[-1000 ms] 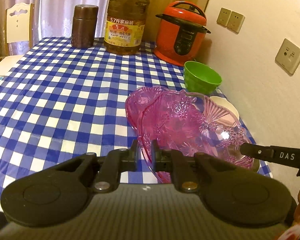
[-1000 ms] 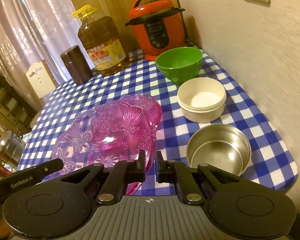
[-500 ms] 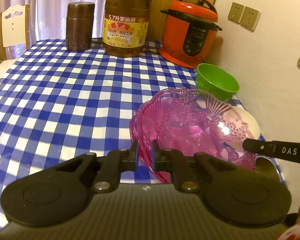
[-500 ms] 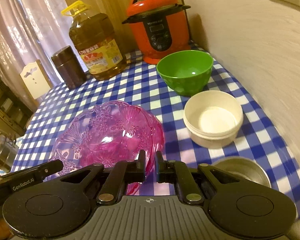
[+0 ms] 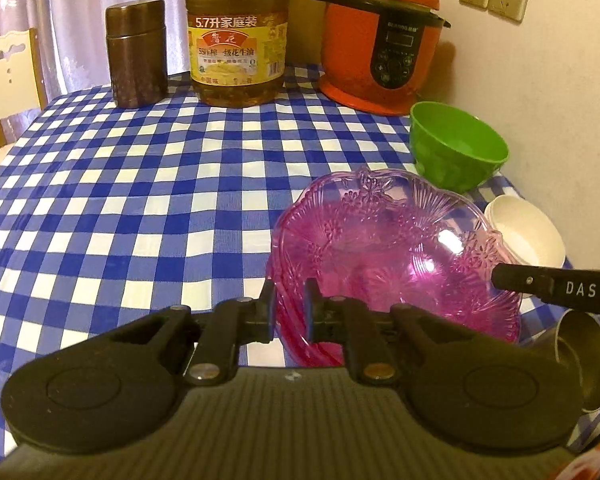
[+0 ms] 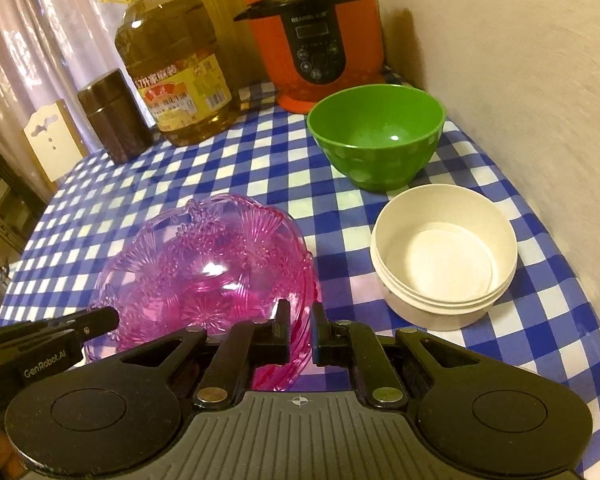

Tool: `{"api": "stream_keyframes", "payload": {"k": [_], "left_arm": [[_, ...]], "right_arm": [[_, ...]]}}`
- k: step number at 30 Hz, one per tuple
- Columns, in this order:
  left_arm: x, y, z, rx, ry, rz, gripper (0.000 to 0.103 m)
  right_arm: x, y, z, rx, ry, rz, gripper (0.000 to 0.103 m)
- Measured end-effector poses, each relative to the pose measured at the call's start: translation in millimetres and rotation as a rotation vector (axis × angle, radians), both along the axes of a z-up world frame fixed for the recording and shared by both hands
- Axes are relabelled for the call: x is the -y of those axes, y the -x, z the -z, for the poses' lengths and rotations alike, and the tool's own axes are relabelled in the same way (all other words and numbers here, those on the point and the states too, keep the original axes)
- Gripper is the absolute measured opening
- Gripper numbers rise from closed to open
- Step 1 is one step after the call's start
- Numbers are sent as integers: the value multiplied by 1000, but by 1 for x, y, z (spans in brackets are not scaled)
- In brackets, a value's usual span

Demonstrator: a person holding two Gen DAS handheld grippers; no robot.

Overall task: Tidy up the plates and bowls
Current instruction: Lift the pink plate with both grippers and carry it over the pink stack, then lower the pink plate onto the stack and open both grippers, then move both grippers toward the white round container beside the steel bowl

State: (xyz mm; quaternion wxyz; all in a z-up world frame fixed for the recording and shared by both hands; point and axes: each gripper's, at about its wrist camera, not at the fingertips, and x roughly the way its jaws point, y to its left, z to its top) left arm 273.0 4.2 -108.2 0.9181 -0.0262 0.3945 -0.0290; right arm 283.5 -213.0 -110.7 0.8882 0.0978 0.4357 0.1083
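- The step in hand appears to be nesting the pink glass plate (image 5: 396,264) onto a second pink plate that seems to lie beneath it on the checked tablecloth (image 5: 140,208); in both views only doubled rims at the near edge hint at the lower one, so whether the two already touch cannot be told.
- The left gripper (image 5: 290,312) has its jaws pinched on the plate's near rim, and they have just been easing apart a little with the rim between them; the pads look to be on the glass.
- The right gripper (image 6: 300,334) clamps the opposite side of the same rim, its jaws nearly closed on the thin edge.
- To do this well, the person should keep both hands level with each other, so the plate comes down flat rather than one edge first.
- The scalloped rims likely need lining up, or the upper plate will rock.
- Release should wait until the plate's weight sits fully below; patterned glass is slippery and brittle, and letting go on one side early could tip it.
- The white bowl (image 6: 444,264) and the green bowl (image 6: 376,136) stand close on the wall side, and a steel bowl (image 5: 584,360) sits near the table edge, so the right hand has little room to draw back.
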Motion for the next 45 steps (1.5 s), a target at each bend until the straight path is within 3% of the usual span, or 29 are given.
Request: {"api": "stream_keyframes", "payload": {"k": [8,18,21,22,23,25,26,45], "left_arm": [[6,-1,3,8,-55,25,14],[6,-4,8,-2,-66,35,15],[6,-8,11,-13,-73,34,20],[6,-9,13,-20,-78,26,33],[4,-9,13,-20,-72,19,39],[1,-6,13,-9,-50,12,44],[-1,-5,13,-7,-49,3,44],[-9,42,-12,13,85,-65,44]], "right_arm": [[-5,-2,4,11,33,-15,10],[-8,-5,10,8,59,-32,10],[-8,-6,12,10,64,-28,11],[-7,-7,13,12,61,-34,12],[-7,-6,15,15,56,-41,16],[-2,-5,16,28,34,-24,46],[1,-5,16,31,14,-16,48],[29,48,0,26,-76,42,49]]}}
